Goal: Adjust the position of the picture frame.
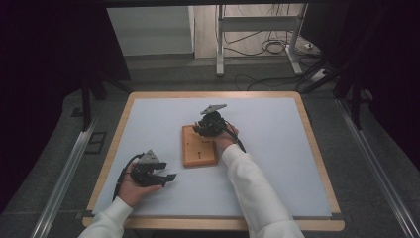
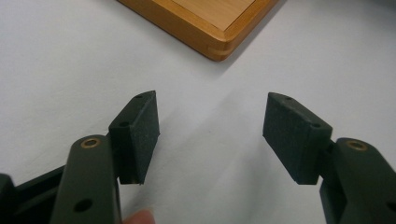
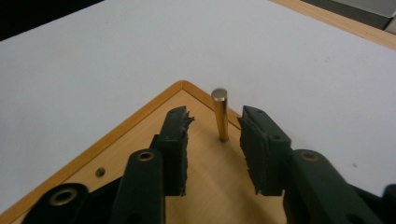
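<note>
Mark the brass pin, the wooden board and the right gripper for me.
brass pin (image 3: 221,116), right gripper view, mid-shaft.
wooden board (image 1: 198,154), high view, bare top face.
right gripper (image 3: 215,135), right gripper view, midway between its fingertips.

White-topped table (image 1: 277,163) w/ wooden board (image 1: 195,153) at centre.

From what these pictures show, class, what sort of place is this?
Probably a lab or test bench: a white-topped table with a wooden rim, loose black cables on the grey floor, and a small wooden board holding an upright brass peg.
</note>
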Demonstrator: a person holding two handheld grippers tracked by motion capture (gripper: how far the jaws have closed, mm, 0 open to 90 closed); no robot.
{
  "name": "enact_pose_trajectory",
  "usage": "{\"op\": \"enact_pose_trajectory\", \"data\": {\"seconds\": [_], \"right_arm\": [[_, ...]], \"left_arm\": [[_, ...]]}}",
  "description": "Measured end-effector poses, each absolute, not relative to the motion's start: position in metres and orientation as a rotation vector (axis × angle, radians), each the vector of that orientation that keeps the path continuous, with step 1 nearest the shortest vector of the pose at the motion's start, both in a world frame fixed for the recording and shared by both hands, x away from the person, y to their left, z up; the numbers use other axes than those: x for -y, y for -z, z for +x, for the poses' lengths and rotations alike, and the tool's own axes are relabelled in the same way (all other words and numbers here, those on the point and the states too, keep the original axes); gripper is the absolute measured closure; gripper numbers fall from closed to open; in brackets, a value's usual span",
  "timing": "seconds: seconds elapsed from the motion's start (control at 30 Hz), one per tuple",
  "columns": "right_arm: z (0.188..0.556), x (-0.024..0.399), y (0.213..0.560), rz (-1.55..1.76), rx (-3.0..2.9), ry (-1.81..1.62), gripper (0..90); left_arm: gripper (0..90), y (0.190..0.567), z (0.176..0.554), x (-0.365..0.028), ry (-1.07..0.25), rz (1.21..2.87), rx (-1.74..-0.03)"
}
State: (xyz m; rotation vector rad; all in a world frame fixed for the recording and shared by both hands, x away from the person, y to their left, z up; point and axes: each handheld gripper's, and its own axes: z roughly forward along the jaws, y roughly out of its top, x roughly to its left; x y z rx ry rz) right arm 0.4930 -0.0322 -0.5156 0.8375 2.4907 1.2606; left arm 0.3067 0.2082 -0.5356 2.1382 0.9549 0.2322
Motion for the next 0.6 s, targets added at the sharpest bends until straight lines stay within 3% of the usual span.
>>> {"op": "enact_pose_trajectory", "data": {"seconds": [0.2,0.6], "right_arm": [[0.500,0.025,0.522,0.831,-2.484,-1.246,82.4],[0.485,0.034,0.513,0.753,-2.501,-1.235,84.7]], "left_arm": [[35.6,0.536,0.307,-0.209,-0.236,2.136,-0.960],[35.6,0.537,0.308,-0.210,-0.236,2.146,-0.963]]}}
